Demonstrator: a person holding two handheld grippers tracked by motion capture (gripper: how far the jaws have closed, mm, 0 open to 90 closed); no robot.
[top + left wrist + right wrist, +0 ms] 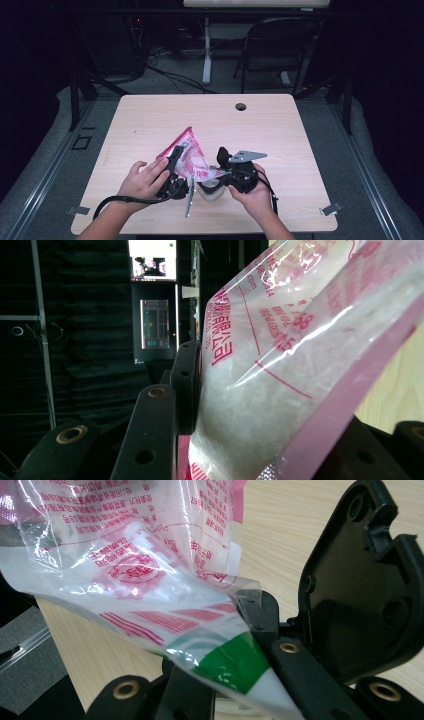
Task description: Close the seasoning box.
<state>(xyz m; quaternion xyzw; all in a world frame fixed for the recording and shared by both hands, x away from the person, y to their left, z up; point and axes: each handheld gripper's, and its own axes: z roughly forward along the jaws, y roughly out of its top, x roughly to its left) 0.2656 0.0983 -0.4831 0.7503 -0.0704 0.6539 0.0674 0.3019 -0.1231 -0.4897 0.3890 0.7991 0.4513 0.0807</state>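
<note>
Nearest, the right gripper point(226, 172) pinches one corner of the pink-printed plastic bag point(190, 157). The left gripper point(172, 167) clamps the bulging side (white granules inside), apparently steadying it. The bag hangs tilted above the table point(280, 130), near its front edge.

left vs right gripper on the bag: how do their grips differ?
Left gripper clamps the bag's full part, white grains bulging against its pad; right gripper pinches only a thin, flat edge of film. In the high view the left gripper sits under the bag's raised end, the right at its low end. Both are shut on the bag.
</note>
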